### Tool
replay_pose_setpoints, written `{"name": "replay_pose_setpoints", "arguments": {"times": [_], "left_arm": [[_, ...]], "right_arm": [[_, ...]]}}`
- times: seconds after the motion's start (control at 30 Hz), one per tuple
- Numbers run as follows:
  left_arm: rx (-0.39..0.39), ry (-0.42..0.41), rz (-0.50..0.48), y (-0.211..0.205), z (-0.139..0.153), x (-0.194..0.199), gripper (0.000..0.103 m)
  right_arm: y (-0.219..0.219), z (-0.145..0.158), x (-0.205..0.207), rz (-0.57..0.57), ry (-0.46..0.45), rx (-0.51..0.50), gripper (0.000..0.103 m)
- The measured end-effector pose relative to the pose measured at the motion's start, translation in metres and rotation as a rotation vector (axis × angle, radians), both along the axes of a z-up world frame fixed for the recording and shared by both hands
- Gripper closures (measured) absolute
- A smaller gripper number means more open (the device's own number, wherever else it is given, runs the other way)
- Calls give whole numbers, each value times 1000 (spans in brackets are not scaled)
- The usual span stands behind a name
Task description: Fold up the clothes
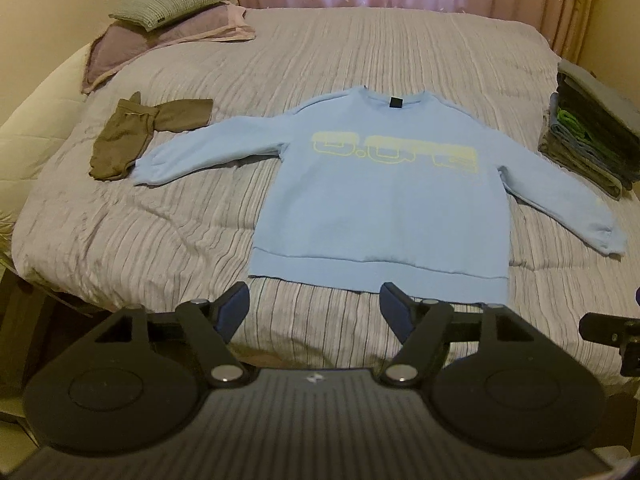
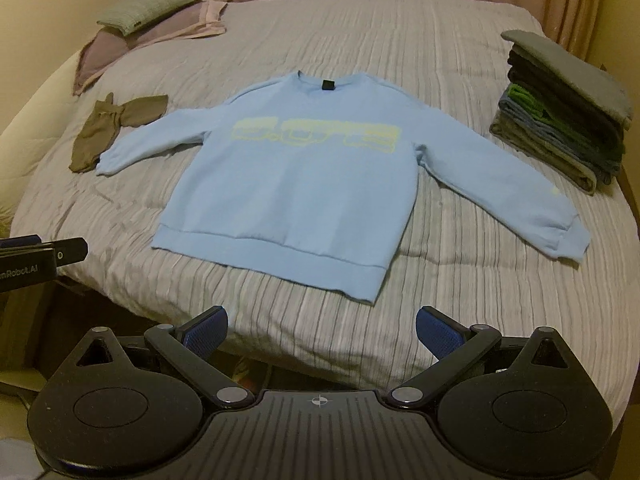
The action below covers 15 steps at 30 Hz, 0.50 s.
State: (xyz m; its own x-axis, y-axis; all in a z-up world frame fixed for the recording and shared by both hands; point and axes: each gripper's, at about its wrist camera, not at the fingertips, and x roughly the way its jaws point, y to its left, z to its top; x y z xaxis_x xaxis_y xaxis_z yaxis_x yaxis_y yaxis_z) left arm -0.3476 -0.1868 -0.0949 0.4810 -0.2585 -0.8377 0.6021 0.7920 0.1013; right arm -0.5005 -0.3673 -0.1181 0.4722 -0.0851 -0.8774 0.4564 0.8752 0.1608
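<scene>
Sweatshirt (image 1: 376, 196), pale blue, lies flat and unfolded on the bed (image 1: 320, 48), both sleeves out, print up.

Left wrist view: left gripper (image 1: 314, 306) hangs just short of the sweatshirt's hem, fingers spread, nothing between them. Left of the sweatshirt, an olive garment (image 1: 132, 136) sits crumpled, touching the sleeve cuff. Right of it, a folded stack (image 1: 592, 132).

Right wrist view: right gripper (image 2: 322, 330) also spread and empty, off the sweatshirt's near right corner.

Judgement: stack done; sweatshirt not yet begun, olive garment still waiting. Task partway, two pieces left.
</scene>
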Motion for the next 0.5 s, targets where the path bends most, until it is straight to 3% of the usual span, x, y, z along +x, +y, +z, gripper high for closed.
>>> {"name": "replay_pose_setpoints", "arguments": {"times": [0.5], "left_arm": [[17,3,-18,17,-1,-27,34]], "right_arm": [[11,-3,-22,7,20,29,1]]}}
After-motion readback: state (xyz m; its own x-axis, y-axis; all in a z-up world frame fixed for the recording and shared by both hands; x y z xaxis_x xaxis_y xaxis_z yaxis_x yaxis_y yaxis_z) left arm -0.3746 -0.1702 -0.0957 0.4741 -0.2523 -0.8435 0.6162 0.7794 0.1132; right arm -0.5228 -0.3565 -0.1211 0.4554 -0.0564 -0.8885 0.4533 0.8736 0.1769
